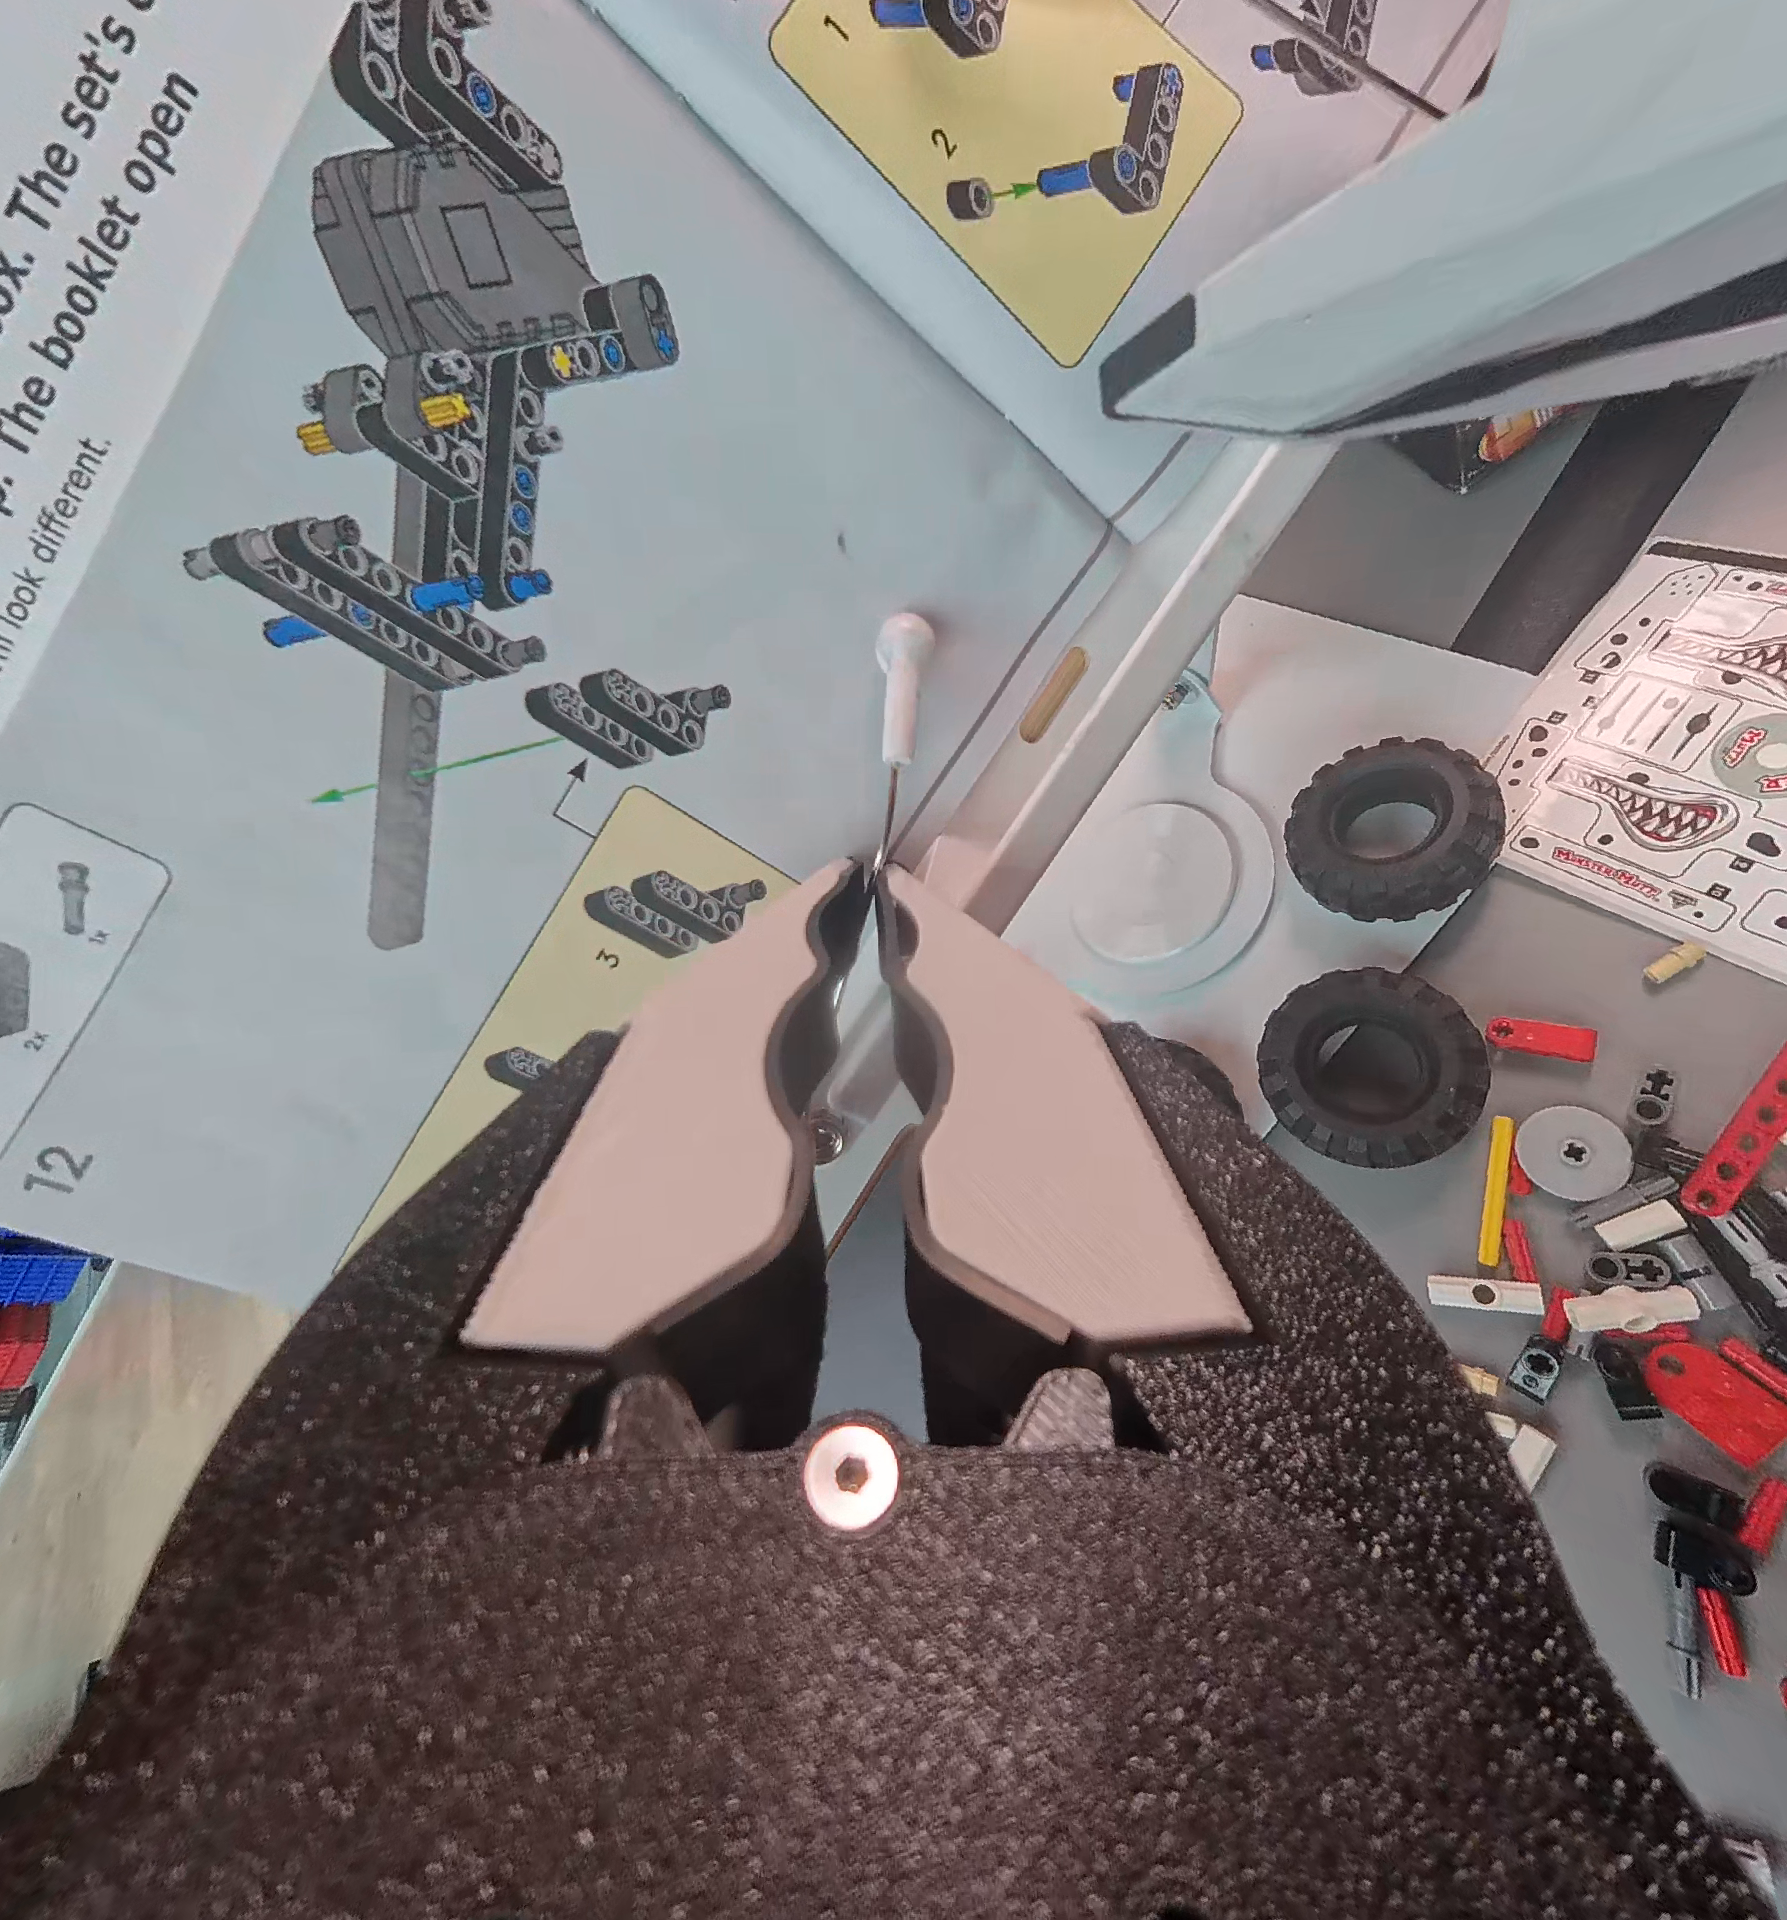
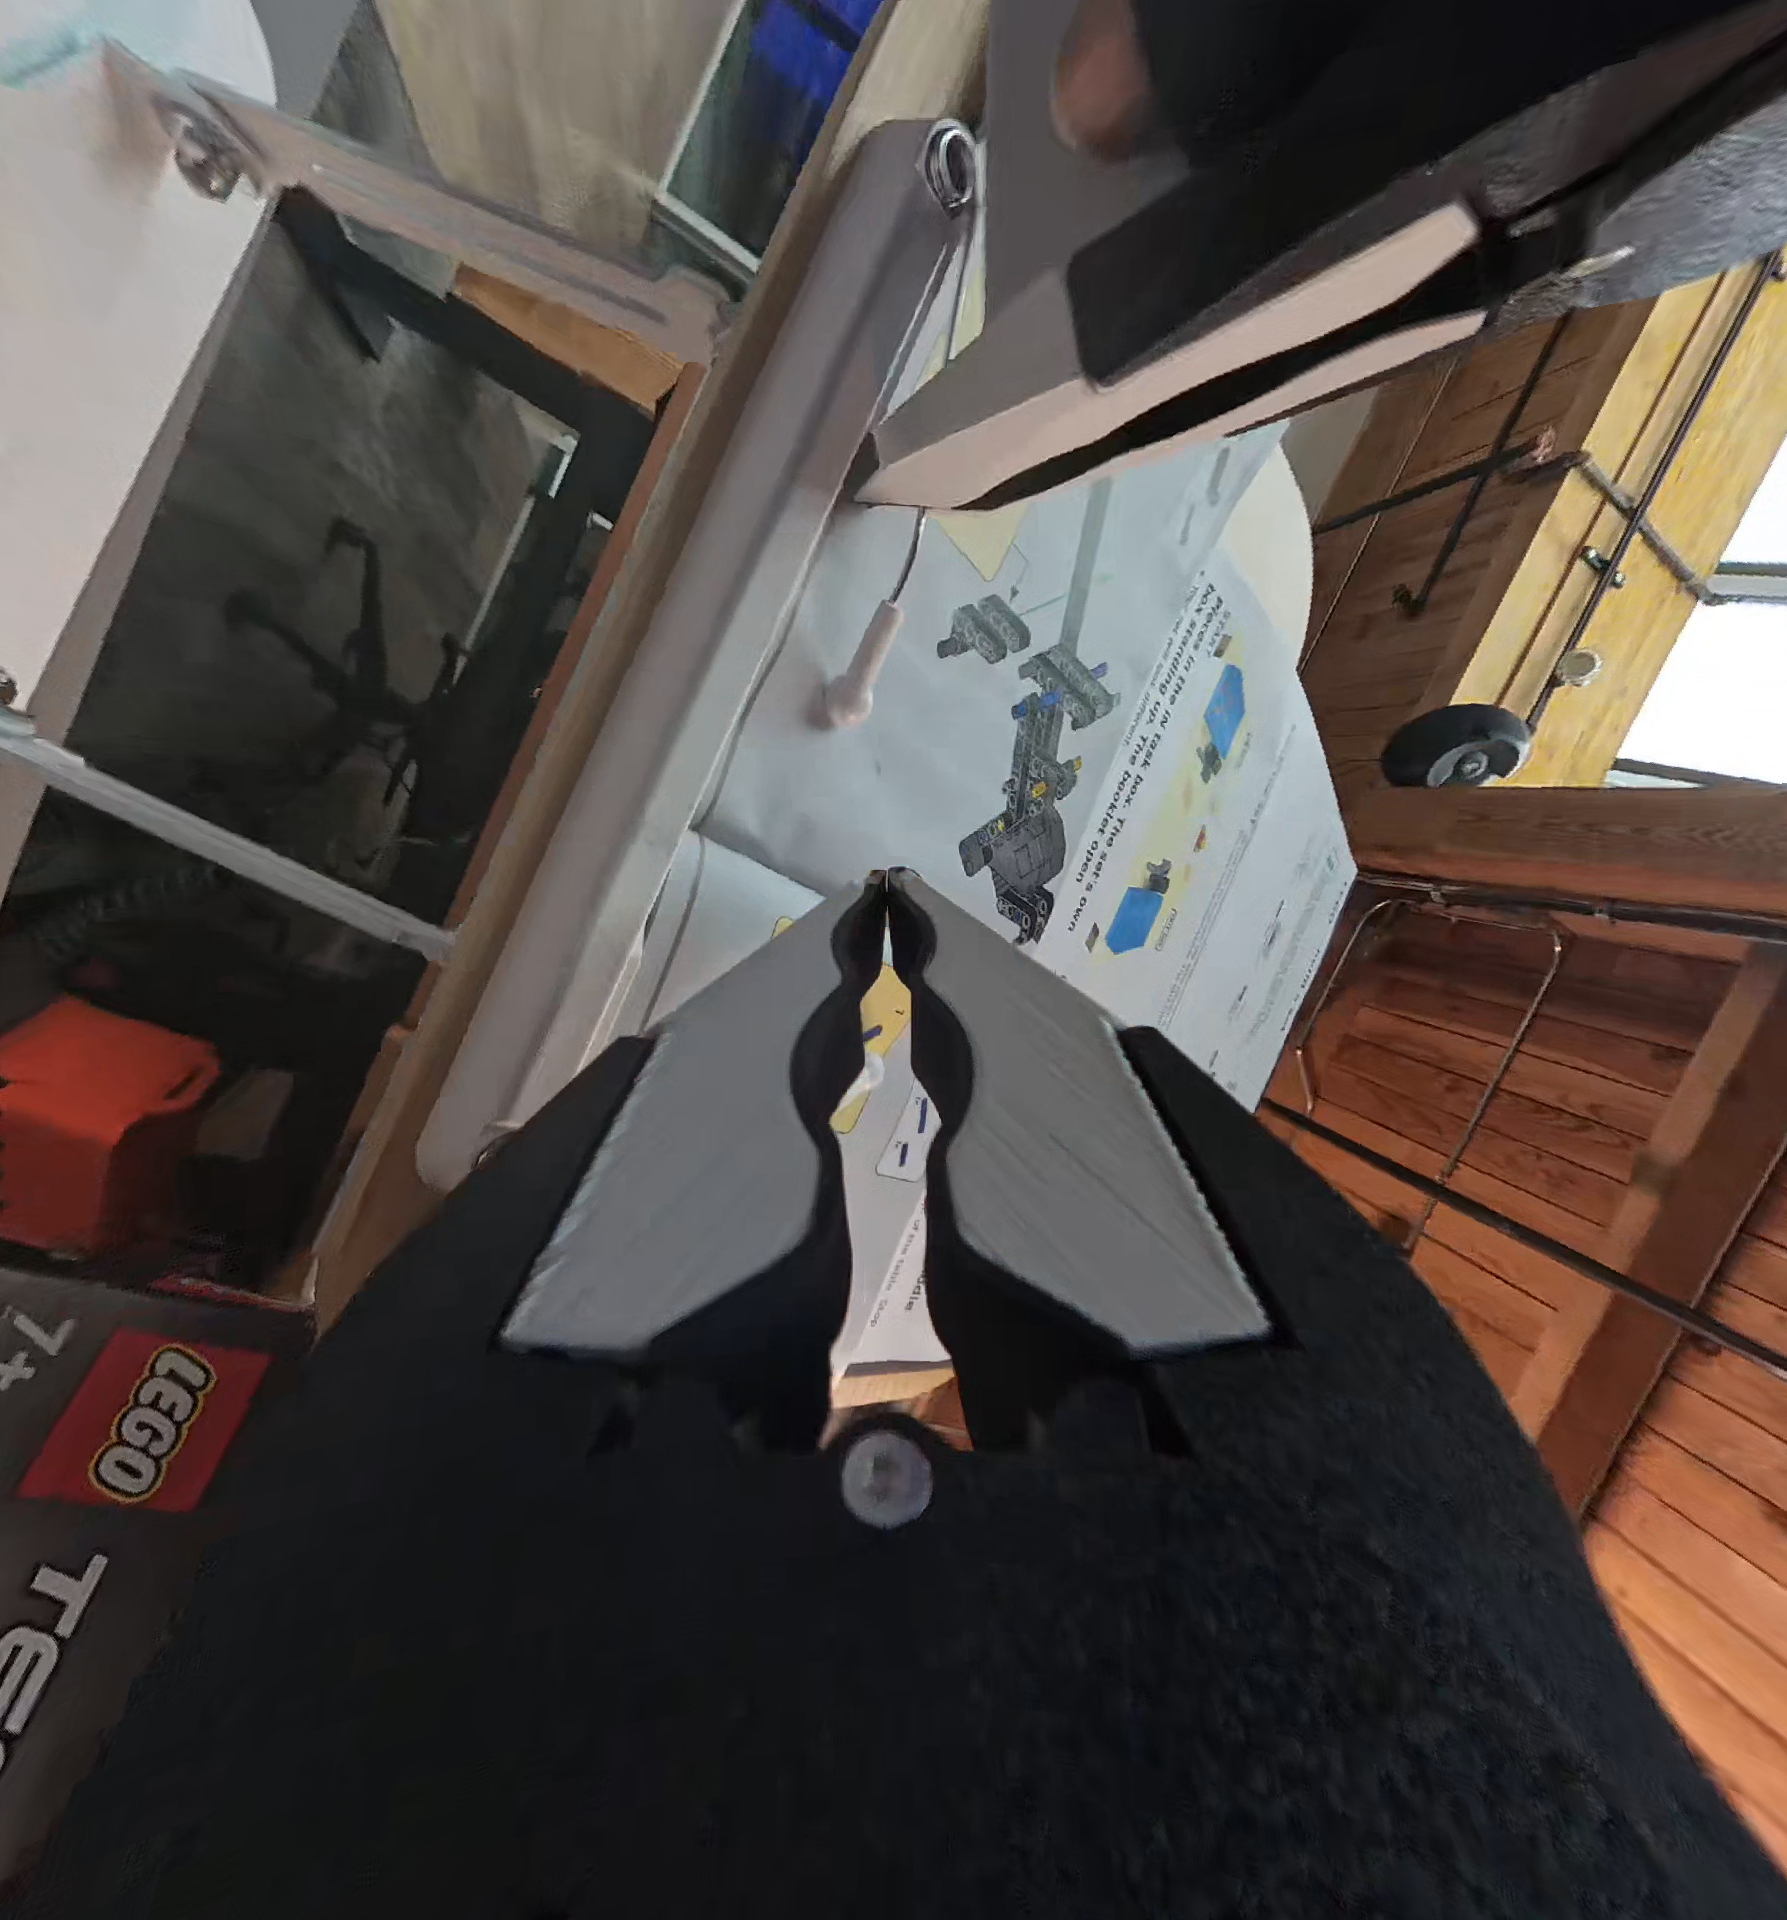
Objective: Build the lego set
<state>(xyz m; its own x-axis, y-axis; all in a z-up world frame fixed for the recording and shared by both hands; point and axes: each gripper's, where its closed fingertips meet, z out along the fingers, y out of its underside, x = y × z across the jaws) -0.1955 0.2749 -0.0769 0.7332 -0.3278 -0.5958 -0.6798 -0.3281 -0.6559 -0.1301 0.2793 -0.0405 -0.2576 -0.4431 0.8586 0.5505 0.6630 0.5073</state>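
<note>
The left hand-held gripper has its two smooth grey fingers pinched together at the tips on a thin metal wire arm tipped with a rounded white plastic cap; that cap presses on the open instruction booklet, which sits on a pale metal stand with a straight lower ledge. The wire leaves little room at the fingertips, while the page above and to the left is flat, glossy paper. To the right the grey worktop holds two knobbly black rubber tyres just beside each other, a printed sticker sheet near them, and a loose heap of lego parts — red perforated beams, white and grey connectors, a yellow axle — spread toward the right edge. The other gripper's finger reaches in at the upper right, over the booklet. The right hand-held gripper is closed tip to tip on the edge of a booklet page, and past it lie the same booklet and a wooden plank floor. A dark cardboard set box fills that view's lower left corner.
</note>
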